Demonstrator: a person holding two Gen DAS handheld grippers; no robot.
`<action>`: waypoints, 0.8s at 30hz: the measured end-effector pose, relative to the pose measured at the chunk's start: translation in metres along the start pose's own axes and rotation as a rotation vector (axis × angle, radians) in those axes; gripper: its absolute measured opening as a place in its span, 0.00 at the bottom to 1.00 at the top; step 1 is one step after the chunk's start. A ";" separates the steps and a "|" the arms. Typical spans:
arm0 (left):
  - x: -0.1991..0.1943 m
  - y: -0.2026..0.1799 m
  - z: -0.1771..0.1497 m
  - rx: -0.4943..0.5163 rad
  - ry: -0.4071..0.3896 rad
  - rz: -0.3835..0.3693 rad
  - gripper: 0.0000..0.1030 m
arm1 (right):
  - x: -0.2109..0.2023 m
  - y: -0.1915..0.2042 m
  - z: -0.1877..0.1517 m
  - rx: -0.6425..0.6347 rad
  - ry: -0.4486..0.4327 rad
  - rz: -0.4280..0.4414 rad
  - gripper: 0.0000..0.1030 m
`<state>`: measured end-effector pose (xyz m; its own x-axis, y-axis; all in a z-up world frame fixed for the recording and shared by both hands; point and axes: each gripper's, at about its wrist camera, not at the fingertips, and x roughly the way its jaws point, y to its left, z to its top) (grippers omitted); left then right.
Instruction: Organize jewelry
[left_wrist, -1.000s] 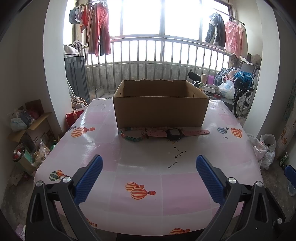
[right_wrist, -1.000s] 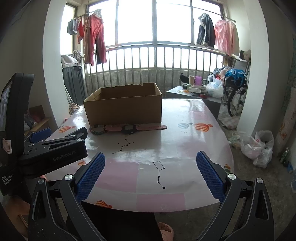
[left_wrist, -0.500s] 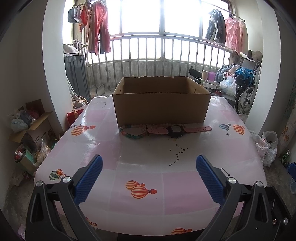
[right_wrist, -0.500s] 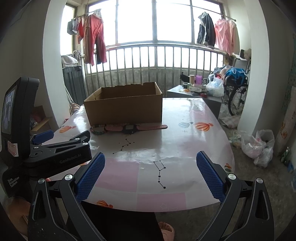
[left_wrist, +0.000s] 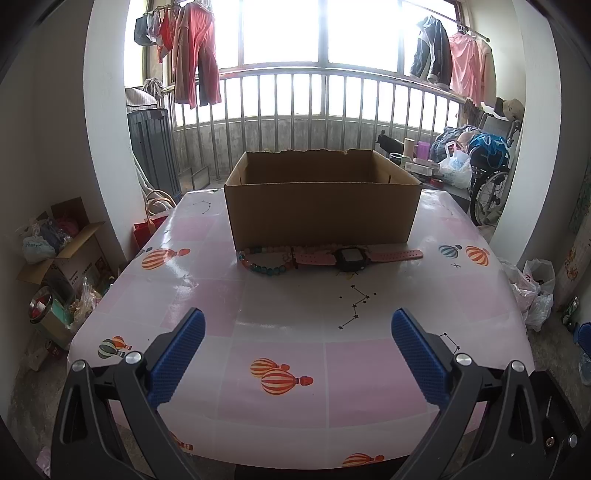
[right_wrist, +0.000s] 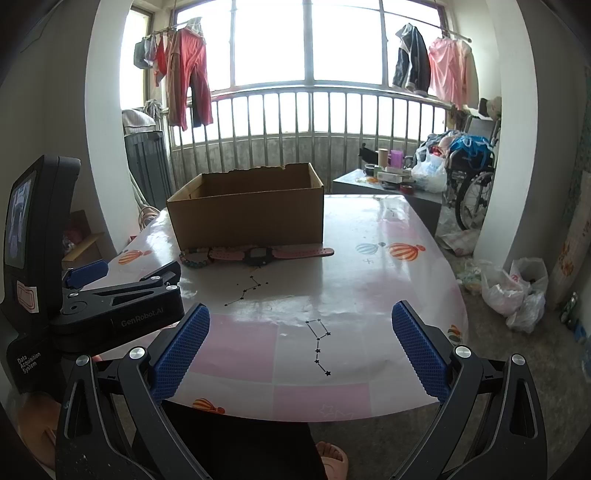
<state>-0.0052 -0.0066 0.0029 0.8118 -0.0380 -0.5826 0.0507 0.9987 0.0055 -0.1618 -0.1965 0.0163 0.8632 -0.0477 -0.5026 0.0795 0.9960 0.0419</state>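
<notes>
Both grippers idle, jaws apart, holding nothing.
Bead bracelet (left_wrist: 263, 263) and watch (left_wrist: 352, 257) lie touching the cardboard box (left_wrist: 321, 210) at 12 o'clock on bench (left_wrist: 295, 325).

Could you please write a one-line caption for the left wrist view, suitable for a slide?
Open left gripper faces a beaded bracelet and pink-strapped watch lying before an open cardboard box.

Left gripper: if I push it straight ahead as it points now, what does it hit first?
Likely the pink-strapped watch, lying just in front of the cardboard box. The left gripper is open over bare table until then, though its height is hard to judge.
</notes>
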 end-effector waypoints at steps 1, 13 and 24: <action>0.000 0.000 0.000 0.001 0.001 0.000 0.96 | 0.000 0.000 0.000 0.000 0.000 0.001 0.92; 0.000 0.002 -0.002 -0.004 -0.004 0.002 0.96 | 0.000 0.000 0.000 0.001 0.003 0.002 0.92; 0.000 0.002 -0.003 -0.002 -0.003 0.001 0.96 | 0.002 0.000 -0.001 0.002 0.005 0.004 0.92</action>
<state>-0.0064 -0.0041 0.0006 0.8134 -0.0372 -0.5806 0.0490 0.9988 0.0047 -0.1609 -0.1967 0.0146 0.8610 -0.0435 -0.5067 0.0769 0.9960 0.0452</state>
